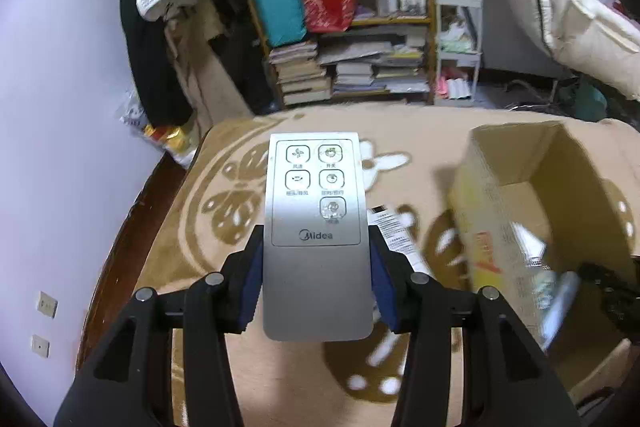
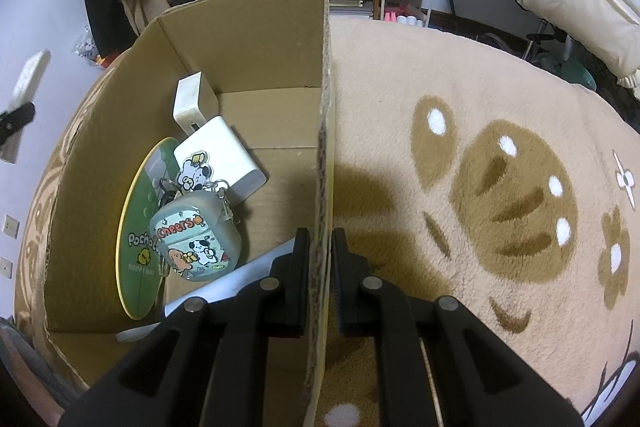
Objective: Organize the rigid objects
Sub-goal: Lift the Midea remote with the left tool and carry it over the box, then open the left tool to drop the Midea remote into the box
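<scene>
Left gripper (image 1: 316, 267) clamped on silver remote (image 1: 318, 227) by its near half, 2 blue pads (image 1: 250, 279) pressing the long edges, held above the blanket (image 1: 280, 367). Far end unsupported, smooth casing: likely to pivot or slip out if swung fast. Right gripper (image 2: 320, 259) pinching the right wall of the cardboard box (image 2: 256, 39); thin wall could buckle or tip the box. Inside already: earbud case (image 2: 196, 239), green disc (image 2: 138, 251), 2 white adapters (image 2: 224, 155). Risk of dropping onto these and knocking them.
</scene>
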`<state>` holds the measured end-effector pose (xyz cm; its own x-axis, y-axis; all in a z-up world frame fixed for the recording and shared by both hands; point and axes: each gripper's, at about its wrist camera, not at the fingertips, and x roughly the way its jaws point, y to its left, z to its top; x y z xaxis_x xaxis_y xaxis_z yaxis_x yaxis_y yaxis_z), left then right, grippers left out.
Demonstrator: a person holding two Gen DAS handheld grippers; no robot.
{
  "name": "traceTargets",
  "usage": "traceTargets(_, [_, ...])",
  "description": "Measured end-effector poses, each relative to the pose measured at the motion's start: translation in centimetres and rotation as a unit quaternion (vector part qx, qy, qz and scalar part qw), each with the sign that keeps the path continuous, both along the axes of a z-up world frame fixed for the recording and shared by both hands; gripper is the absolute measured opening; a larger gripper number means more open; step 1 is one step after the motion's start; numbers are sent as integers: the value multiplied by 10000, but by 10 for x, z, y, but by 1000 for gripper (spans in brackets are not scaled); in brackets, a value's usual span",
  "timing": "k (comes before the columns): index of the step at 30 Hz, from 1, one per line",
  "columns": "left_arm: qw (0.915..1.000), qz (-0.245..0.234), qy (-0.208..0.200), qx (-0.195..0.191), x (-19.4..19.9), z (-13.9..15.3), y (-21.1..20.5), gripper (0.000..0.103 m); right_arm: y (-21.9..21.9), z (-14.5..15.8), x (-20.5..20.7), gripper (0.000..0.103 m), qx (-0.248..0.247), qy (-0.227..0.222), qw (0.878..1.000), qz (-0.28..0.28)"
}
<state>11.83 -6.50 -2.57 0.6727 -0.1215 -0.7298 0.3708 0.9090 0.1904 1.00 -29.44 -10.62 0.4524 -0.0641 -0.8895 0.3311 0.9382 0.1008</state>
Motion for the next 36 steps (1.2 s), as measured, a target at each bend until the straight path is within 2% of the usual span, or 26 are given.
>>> traceTargets(3, [9999,-76,-42,-90,-14,9,-13,46,1,0,0,11,4,-7,10000,1])
traceTargets(12, [9964,-814,-93,-239,-57,26,-57,46,-1,-1,0,11,-9,10,10000,-28])
traceTargets(16, [9936,-1086,85,-292,-66,19,-75,46,-1,-1,0,11,-2,7,10000,-33])
traceTargets(25, [9906,-1319,334,-163,-80,-2,-102,46,-3,-2,-2,11,72,-2,9999,-76])
traceTargets(36, [9893,-1330,593,80,-79,-21,-112,46,-3,-3,0,11,106,1,9999,-76])
